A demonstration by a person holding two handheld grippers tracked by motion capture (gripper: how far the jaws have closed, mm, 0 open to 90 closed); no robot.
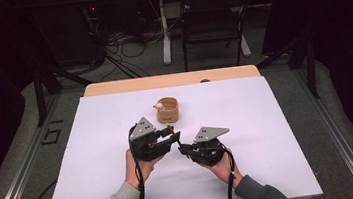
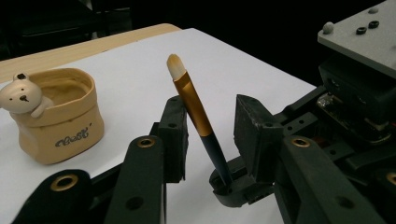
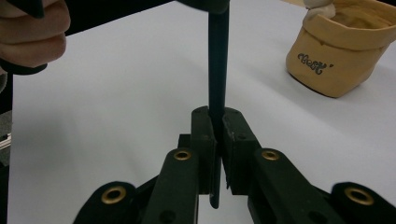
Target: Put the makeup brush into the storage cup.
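— Grip check: the right hand-held gripper (image 3: 215, 135) clamps the brush (image 2: 198, 116) by its dark handle; the left hand-held gripper (image 2: 210, 126) brackets it, pads apparently not pressing.

— Risk?

— Closing off-centre could lever the brush loose at frame centre. The bear pot (image 1: 167, 109), just above on the counter (image 1: 267, 119), could get knocked.

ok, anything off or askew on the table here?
Nothing spilled or damaged. The brush stands tilted off the table, its dark handle clamped in the right gripper; the left gripper brackets its gold ferrule without pressing. The bear pot sits upright on the white sheet.
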